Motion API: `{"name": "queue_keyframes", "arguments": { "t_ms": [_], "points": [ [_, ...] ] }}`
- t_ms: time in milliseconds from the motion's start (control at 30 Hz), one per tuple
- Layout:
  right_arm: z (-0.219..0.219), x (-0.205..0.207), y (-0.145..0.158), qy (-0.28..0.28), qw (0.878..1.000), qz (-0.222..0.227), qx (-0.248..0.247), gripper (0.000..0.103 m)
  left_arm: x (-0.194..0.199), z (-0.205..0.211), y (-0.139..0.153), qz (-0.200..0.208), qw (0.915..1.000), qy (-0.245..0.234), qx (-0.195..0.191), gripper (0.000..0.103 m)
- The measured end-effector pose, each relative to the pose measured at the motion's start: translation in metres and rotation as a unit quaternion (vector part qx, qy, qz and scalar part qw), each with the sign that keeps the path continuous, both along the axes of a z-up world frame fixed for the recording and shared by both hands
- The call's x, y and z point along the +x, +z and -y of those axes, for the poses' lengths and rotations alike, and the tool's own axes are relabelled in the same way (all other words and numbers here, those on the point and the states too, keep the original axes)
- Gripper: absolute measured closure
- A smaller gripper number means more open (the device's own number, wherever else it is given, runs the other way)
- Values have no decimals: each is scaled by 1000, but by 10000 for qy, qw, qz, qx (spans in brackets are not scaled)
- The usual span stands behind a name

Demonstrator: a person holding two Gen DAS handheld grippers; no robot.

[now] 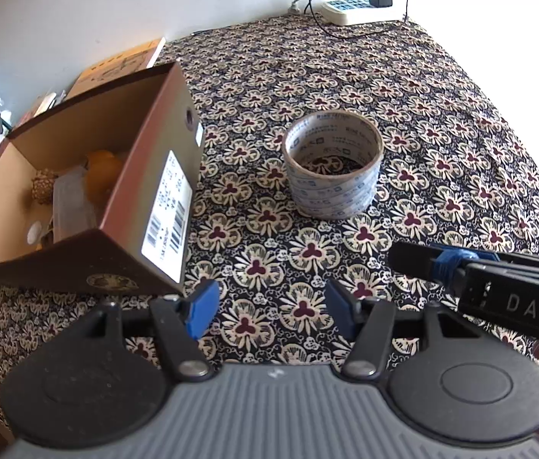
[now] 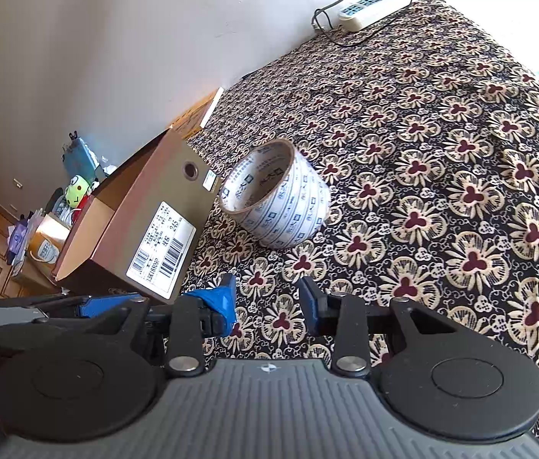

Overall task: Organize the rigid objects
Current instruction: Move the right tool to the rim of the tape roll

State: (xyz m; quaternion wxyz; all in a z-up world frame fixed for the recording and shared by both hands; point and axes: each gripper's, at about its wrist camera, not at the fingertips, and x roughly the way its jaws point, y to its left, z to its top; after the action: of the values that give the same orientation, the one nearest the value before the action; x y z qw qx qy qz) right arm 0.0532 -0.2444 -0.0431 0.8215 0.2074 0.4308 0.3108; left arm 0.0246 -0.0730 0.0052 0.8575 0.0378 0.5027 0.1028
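Note:
A wide roll of printed tape (image 1: pixel 332 164) (image 2: pixel 280 199) stands on its flat side on the floral cloth (image 1: pixel 441 122), to the right of an open brown shoe box (image 1: pixel 154 191) (image 2: pixel 147 225). The box holds an orange object (image 1: pixel 101 172), a clear plastic case (image 1: pixel 72 202) and other small items. My left gripper (image 1: pixel 271 308) hovers open over the cloth, short of the tape, with nothing between its blue pads. My right gripper (image 2: pixel 269 300) (image 1: pixel 399 258) is close on its right, its jaws a little apart and empty. The left gripper's finger (image 2: pixel 89 304) shows at the lower left of the right wrist view.
A white power strip (image 1: pixel 349 9) (image 2: pixel 361 11) with a black adapter and cables lies at the cloth's far edge by the wall. A second cardboard box (image 1: pixel 124 65) sits behind the shoe box. Toys and clutter (image 2: pixel 76 191) fill the left side beyond it.

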Motion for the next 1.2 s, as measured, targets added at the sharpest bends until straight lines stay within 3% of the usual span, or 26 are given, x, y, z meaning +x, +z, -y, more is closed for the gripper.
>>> {"name": "queue_keyframes", "arguments": {
  "t_ms": [367,833,1033,1200],
  "points": [
    [6,0,-6,-61,10000,-47,-7,84,-2,0,-7,-139,9999,-17,-9,42],
    [14,4,-3,-431,9990,32,-138,84,14,-5,-13,-59,9977,-411,-545,42],
    [23,13,-11,-607,9976,-294,136,84,36,-10,-15,-73,9950,-473,-878,40],
    [19,21,-9,-607,9978,-174,186,84,50,-14,-21,-98,9923,-658,-1042,37]
  ]
}}
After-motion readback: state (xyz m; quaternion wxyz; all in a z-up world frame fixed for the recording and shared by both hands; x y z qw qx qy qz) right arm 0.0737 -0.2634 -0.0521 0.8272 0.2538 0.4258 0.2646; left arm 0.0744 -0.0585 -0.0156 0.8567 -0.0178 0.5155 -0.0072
